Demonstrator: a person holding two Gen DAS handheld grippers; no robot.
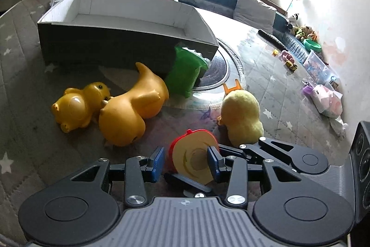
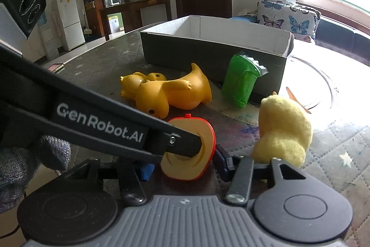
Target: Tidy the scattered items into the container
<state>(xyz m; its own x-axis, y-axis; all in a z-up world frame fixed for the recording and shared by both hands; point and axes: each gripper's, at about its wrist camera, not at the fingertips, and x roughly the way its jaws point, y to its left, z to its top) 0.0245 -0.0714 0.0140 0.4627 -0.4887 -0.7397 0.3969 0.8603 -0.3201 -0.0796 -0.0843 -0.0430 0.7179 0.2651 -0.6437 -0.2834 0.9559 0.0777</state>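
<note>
I see my left gripper [image 1: 186,160] and right gripper [image 2: 182,164] both spread wide around the red-rimmed apple half [image 1: 194,155] on the quilted mat [image 1: 20,94], well short of the open box [image 1: 129,38].

The box [image 1: 129,43], dark outside and white inside, sits open-topped on the mat. A green packet [image 1: 185,71] leans against its near corner. Before its front wall a yellow duck [image 1: 134,108] lies on its side, touching a small yellow bear [image 1: 78,105]. Nearer than the box, a fluffy chick [image 1: 240,115] sits beside a red half-apple [image 1: 194,156], cut face showing.
</note>
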